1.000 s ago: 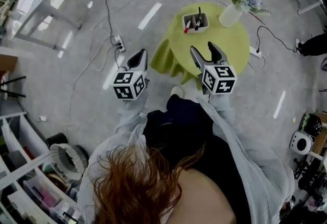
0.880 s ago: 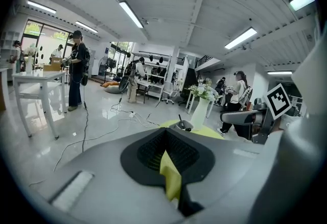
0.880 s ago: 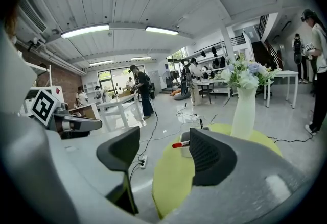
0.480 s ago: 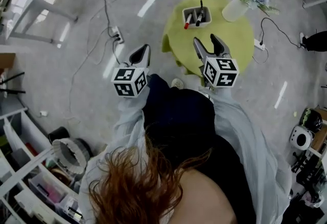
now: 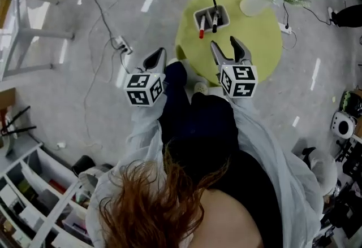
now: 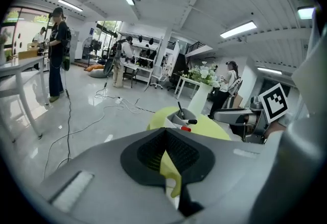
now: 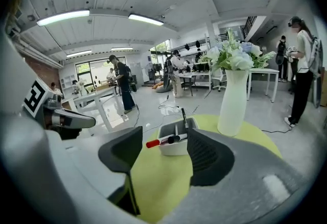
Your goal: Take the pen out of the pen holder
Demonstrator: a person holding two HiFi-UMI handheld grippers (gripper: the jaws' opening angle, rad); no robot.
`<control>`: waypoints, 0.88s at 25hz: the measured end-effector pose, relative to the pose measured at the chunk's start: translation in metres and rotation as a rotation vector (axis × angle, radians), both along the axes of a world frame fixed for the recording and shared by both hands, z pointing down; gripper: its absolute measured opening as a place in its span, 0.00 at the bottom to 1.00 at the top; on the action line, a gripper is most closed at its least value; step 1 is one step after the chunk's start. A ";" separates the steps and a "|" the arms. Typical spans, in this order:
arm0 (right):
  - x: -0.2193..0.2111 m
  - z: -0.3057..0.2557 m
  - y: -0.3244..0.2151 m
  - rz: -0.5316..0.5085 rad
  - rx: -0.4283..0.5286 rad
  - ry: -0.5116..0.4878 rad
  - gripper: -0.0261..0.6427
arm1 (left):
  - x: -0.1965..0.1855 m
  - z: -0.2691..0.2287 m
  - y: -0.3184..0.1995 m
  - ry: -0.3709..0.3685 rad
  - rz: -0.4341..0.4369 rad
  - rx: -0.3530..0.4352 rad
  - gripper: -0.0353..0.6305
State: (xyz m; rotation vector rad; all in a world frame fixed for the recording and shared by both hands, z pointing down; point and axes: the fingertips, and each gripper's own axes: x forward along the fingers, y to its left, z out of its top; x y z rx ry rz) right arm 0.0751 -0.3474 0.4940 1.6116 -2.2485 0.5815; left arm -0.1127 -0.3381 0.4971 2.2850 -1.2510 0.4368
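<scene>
As the L gripper (image 5: pixel 155 60) has its jaws pressed together on nothing and hangs beside the table over the floor, the reach looks like a job for the R gripper (image 5: pixel 224 44). Its jaws are apart and empty, and have just been closing a little. It hovers over the near edge of the round green table (image 5: pixel 257 43), aimed at the white pen holder (image 5: pixel 224 13), which sits further in on the table, well apart from the tips. Approx three pens in it: a red-capped pen (image 5: pixel 201 27) leaning out over the rim toward the L, a black marker (image 7: pixel 177 138) alongside it, and a thin black pen (image 7: pixel 184 116) standing up at the back. Best bet IMO is the red-capped one, since its end sticks clear of the holder. Keep jaws wide till they straddle the barrel, close on the barrel not the cap, then lift along the pen's lean so the holder doesn't tip or drag. Mind the vase (image 5: pixel 252 3) w/ flowers just beyond, to the R.
</scene>
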 end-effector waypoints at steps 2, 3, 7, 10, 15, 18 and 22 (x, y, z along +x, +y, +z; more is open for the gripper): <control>0.002 0.005 -0.008 0.036 -0.012 0.011 0.43 | 0.005 -0.003 -0.021 -0.005 0.051 0.003 0.07; 0.001 0.008 -0.012 0.047 -0.021 0.017 0.43 | 0.007 -0.005 -0.032 -0.007 0.073 0.005 0.08; -0.001 0.019 -0.028 0.102 -0.055 0.041 0.43 | 0.012 -0.010 -0.068 -0.011 0.150 0.015 0.07; 0.003 0.031 -0.036 0.155 -0.081 0.066 0.43 | 0.011 -0.011 -0.089 -0.011 0.184 0.015 0.07; 0.005 0.048 -0.049 0.215 -0.112 0.074 0.41 | 0.003 0.004 -0.108 -0.021 0.212 -0.027 0.07; 0.002 0.058 -0.056 0.227 -0.129 0.100 0.41 | -0.004 0.014 -0.116 -0.027 0.227 -0.057 0.07; 0.000 0.068 -0.059 0.222 -0.157 0.182 0.36 | -0.013 0.024 -0.126 -0.034 0.240 -0.082 0.07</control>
